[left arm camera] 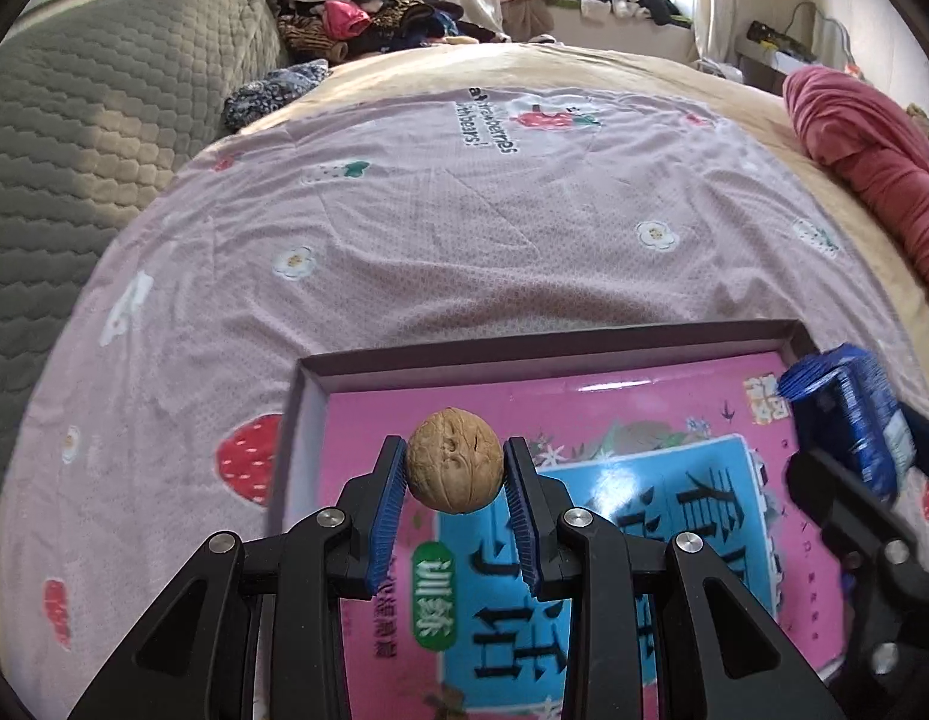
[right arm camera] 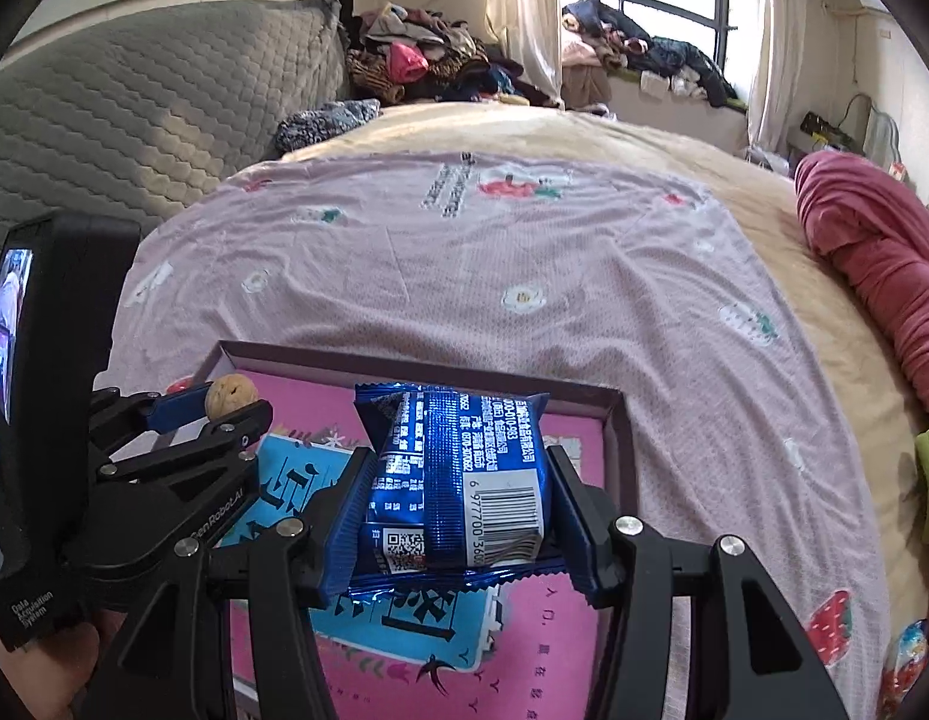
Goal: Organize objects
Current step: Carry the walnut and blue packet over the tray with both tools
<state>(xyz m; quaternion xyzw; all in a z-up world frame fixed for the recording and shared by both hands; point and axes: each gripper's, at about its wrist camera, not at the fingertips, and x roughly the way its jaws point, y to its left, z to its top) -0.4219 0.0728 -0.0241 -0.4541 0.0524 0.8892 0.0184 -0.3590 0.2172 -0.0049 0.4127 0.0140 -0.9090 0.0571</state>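
My left gripper (left arm camera: 454, 463) is shut on a brown walnut (left arm camera: 454, 459), its blue pads pressing on both sides. The nut hangs above a shallow purple-rimmed box (left arm camera: 524, 348) that holds a pink and blue book (left arm camera: 614, 516). My right gripper (right arm camera: 458, 480) is shut on a blue foil snack packet (right arm camera: 455, 480) with a barcode, held over the same box (right arm camera: 620, 432) and book (right arm camera: 542, 648). In the right wrist view the left gripper (right arm camera: 224, 411) with the walnut (right arm camera: 230, 396) shows at the left. The left wrist view catches the packet (left arm camera: 848, 414) at the right.
The box lies on a pink strawberry-print sheet (left arm camera: 464, 228) over a beige bed. A grey quilted headboard (left arm camera: 92, 138) is at the left, a rolled red blanket (left arm camera: 872, 162) at the right, and clothes are piled (left arm camera: 356, 18) at the far end by the window.
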